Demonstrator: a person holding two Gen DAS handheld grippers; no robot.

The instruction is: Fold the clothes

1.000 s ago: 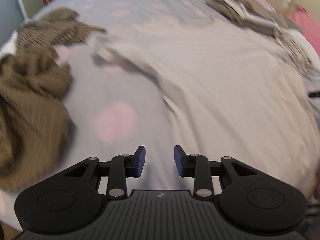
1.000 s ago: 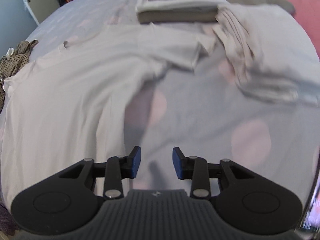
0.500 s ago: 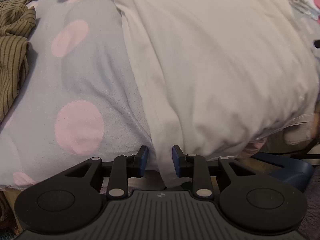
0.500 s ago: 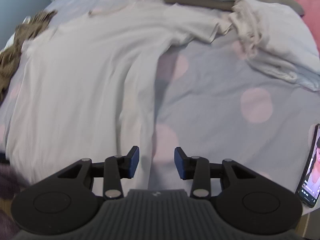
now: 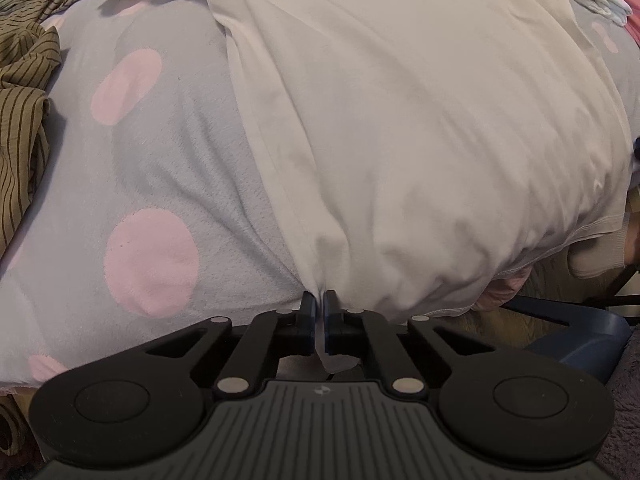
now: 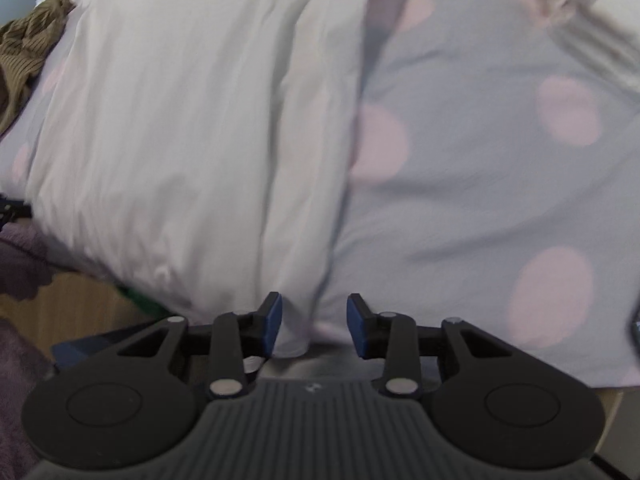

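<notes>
Striped garment: a brown garment with dark stripes [image 5: 22,92] is seen crumpled at the far left of the bed, apart from the white shirt; in the right wrist view it shows at the upper left corner [image 6: 24,52].
Bed cover: a grey cover with pink dots [image 5: 152,184] is spread under everything, and bare stretches of it are seen left of the shirt and, in the right wrist view, right of it [image 6: 500,168].
White shirt: a white shirt [image 5: 420,128] is laid flat across the bed, a sleeve reaching out at the upper left, its lower hem draped over the near edge of the bed; in the right wrist view [image 6: 180,140] its right side edge is seen running down to the gripper.
Left gripper: the left gripper [image 5: 319,312] is closed on the shirt's lower left hem corner, a strip of white cloth being pinched between the blue pads.
Right gripper: the right gripper [image 6: 314,324] is held with its jaws apart, which have just been closing a little; the shirt's lower right hem corner hangs between them, and no pad is seen pressing on it.
Floor: wooden floor [image 6: 80,304] is seen below the bed edge.
</notes>
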